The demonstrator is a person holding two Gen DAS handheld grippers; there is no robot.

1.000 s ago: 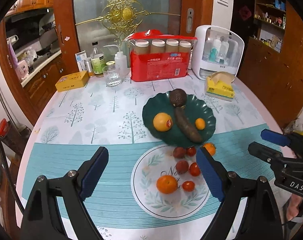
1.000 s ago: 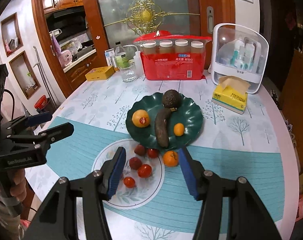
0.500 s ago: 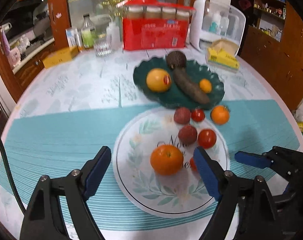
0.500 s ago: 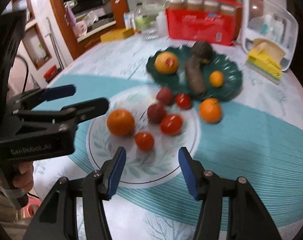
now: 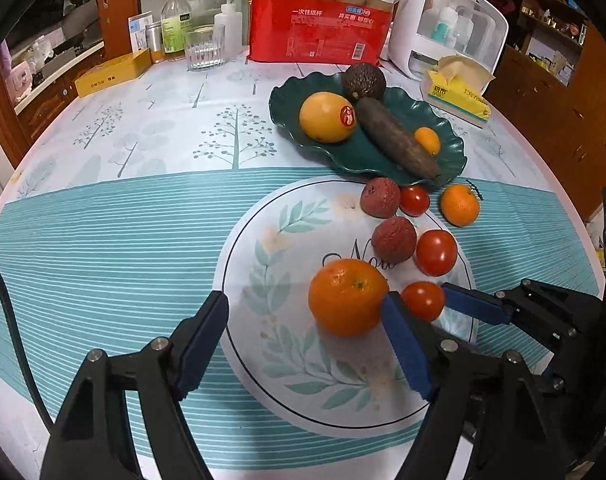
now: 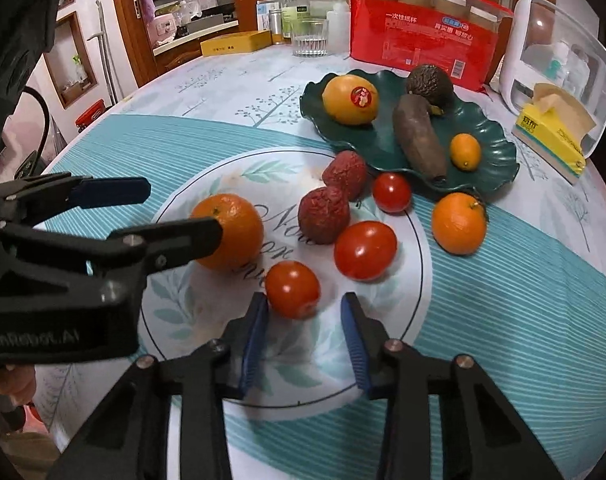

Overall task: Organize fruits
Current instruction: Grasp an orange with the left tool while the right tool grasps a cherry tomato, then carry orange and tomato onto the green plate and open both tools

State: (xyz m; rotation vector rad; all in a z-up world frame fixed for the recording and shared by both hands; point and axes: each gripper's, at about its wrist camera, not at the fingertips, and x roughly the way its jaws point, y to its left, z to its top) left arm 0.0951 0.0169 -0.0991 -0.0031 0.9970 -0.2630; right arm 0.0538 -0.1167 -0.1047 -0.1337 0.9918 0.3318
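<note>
On the white leaf-printed plate (image 6: 417, 240), a small tomato (image 6: 292, 289) lies between the closing tips of the right gripper (image 6: 305, 316), whose pads have not yet pressed it. Beside it, a large orange (image 5: 348, 297) sits between the spread, narrowing jaws of the left gripper (image 5: 303, 322), one pad just at its side. Two lychees (image 6: 323, 214), two more tomatoes (image 6: 365, 250) and a second orange (image 6: 458, 223) lie nearby; behind stands a green dish (image 6: 491, 160) of fruit.

The left gripper (image 5: 303, 344) is made of black plastic. Blue pads (image 5: 403, 354) and silver screws (image 5: 157, 343) are seen on it. White letters (image 6: 31, 337) are printed on its side.
</note>
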